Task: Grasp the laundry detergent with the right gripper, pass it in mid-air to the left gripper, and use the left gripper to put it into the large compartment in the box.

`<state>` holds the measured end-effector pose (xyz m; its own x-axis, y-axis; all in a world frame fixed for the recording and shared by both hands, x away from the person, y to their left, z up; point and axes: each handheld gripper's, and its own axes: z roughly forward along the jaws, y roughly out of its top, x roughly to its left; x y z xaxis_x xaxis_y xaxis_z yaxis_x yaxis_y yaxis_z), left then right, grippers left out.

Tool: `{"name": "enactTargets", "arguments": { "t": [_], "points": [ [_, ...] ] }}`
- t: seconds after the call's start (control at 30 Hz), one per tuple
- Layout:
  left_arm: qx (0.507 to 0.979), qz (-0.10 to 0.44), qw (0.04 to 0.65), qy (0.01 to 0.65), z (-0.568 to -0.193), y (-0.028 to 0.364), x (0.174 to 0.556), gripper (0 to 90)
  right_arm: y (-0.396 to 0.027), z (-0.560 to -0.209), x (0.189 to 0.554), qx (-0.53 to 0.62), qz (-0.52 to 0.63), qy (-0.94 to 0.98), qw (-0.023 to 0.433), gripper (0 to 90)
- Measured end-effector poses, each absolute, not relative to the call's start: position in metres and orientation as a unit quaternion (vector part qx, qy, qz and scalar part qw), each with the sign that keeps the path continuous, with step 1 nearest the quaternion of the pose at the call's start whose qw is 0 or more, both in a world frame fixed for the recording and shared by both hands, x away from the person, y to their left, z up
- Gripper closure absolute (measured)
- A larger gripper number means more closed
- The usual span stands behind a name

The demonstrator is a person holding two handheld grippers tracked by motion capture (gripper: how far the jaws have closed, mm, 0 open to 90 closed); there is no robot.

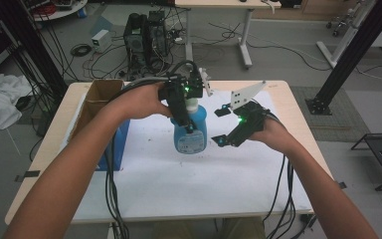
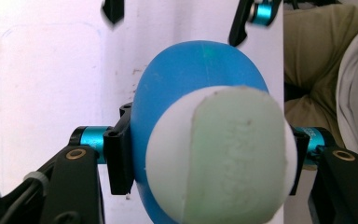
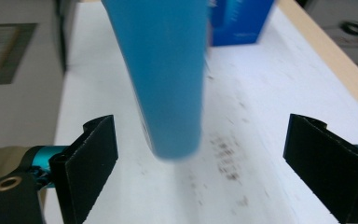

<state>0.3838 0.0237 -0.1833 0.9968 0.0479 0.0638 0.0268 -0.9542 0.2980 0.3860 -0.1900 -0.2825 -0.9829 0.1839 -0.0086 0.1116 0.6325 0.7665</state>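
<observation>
So the left gripper is clamping one blue bottle just under its pale cap, jaws pressing on both sides. It's hanging upright over the middle of the white mat, likely so nothing spills and the body stays exposed for the other hand. The right gripper is sitting just right of it with jaws spread wide and empty, lined up as if it's about to take the bottle's lower body. One cardboard box and one blue box are sitting at the table's left side.
</observation>
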Motion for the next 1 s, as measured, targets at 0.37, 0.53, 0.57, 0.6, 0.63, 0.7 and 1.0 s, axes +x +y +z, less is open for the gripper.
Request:
{"name": "enactTargets", "arguments": {
  "t": [0.37,0.53,0.57,0.6,0.63,0.7,1.0],
  "points": [
    [0.983,0.058,0.12,0.125,-0.173,0.04,0.394,38.0,-0.224,-0.285,0.389,0.133,0.366,0.919,0.056,9.0],
    [0.976,0.062,0.126,0.166,-0.167,0.049,0.396,38.0,-0.237,-0.287,0.388,0.142,0.342,0.928,0.048,9.0],
    [0.977,0.067,0.119,0.165,-0.164,0.051,0.398,38.0,-0.239,-0.288,0.387,0.14,0.338,0.929,0.05,9.0],
    [0.973,0.067,0.124,0.181,-0.163,0.052,0.397,38.0,-0.241,-0.287,0.387,0.134,0.334,0.932,0.052,9.0],
    [0.974,0.073,0.119,0.18,-0.16,0.054,0.399,38.0,-0.243,-0.287,0.386,0.132,0.331,0.933,0.053,9.0],
    [0.97,0.079,0.12,0.198,-0.156,0.057,0.4,38.0,-0.247,-0.285,0.385,0.137,0.324,0.934,0.058,9.0],
    [0.948,0.1,0.123,0.277,-0.134,0.074,0.403,38.0,-0.266,-0.283,0.388,0.16,0.293,0.942,0.038,0.6]
  ]
}}
